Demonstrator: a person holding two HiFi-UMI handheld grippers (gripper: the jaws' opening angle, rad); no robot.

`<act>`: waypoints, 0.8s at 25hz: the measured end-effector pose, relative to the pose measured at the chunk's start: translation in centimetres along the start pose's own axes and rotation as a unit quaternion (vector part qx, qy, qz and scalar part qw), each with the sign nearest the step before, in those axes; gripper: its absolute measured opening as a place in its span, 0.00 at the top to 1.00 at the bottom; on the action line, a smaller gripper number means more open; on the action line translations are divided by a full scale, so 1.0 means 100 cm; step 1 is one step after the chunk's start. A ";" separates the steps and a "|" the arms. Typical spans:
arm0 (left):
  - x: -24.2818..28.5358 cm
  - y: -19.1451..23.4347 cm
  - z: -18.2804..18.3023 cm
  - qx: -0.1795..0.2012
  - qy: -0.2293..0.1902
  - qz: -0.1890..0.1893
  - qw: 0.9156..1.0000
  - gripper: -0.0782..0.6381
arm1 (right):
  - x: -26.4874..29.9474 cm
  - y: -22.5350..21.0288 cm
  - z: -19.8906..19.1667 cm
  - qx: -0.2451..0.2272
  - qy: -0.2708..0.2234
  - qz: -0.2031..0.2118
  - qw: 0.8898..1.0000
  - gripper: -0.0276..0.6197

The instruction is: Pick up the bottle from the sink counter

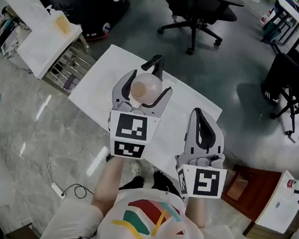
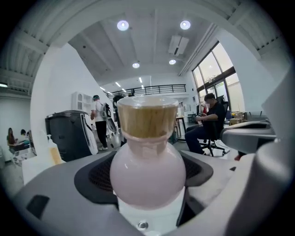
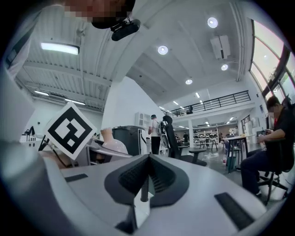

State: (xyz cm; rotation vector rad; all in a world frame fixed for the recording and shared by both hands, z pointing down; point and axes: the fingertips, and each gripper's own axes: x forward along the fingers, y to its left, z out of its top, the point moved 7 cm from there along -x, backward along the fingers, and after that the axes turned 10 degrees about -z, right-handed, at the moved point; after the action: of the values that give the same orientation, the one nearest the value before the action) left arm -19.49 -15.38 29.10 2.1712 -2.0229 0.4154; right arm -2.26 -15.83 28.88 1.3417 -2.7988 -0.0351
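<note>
The left claw [image 1: 149,82] is clenched on the bottle [image 1: 142,88], its two jaws pressed against either side of the round pink belly. In the left gripper view the bottle [image 2: 147,166] fills the gap between the jaws and stands upright, with its wooden cap [image 2: 147,117] on top and level. The right claw [image 1: 202,121], to the right of the bottle and a little nearer the person, is clamped shut with nothing in it. Its own view shows the jaws meeting at a thin seam [image 3: 146,177].

The bottle sits over the white bench [image 1: 99,90]. It looks raised clear of the surface, though no view shows its underside, so that is a judgement.

The lift seems about done, and what counts now is a steady hold. A round, smooth belly can roll or slide between flat pads, so the squeeze should be even and the claw level, with the cap pointing up. Any further move is best made slowly and without twisting.

The left forearm [image 1: 109,183] reaches straight forward from the body toward the bottle. The right forearm [image 1: 197,213] is tucked closer in, and its claw is held idle beside the bottle.
</note>
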 end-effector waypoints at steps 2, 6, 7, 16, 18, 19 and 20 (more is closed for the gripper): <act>-0.028 0.011 0.003 -0.001 -0.008 0.027 1.000 0.34 | 0.003 0.019 0.007 -0.001 -0.010 0.028 1.000 0.94; -0.082 0.029 0.002 -0.011 -0.018 0.084 0.996 0.34 | 0.007 0.056 0.021 -0.005 -0.029 0.089 0.996 0.94; -0.095 0.033 0.001 -0.013 -0.018 0.100 0.995 0.34 | 0.008 0.065 0.024 -0.005 -0.032 0.106 0.994 0.94; -0.206 0.057 -0.021 -0.036 -0.027 0.243 0.969 0.34 | 0.007 0.146 0.040 -0.015 -0.057 0.233 0.971 0.94; -0.229 0.056 -0.029 -0.050 -0.035 0.269 0.961 0.34 | 0.001 0.159 0.038 -0.023 -0.059 0.248 0.967 0.94; -0.239 0.056 -0.033 -0.056 -0.038 0.277 0.958 0.34 | -0.002 0.164 0.037 -0.025 -0.060 0.252 0.965 0.94; -0.248 0.054 -0.036 -0.060 -0.041 0.285 0.956 0.34 | -0.004 0.169 0.035 -0.027 -0.059 0.258 0.964 0.94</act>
State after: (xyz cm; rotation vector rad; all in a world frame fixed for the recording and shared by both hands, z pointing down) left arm -26.59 8.88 24.73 1.5266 -2.6289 0.2540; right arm -15.30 -4.91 25.97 0.5830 -3.1243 -0.1787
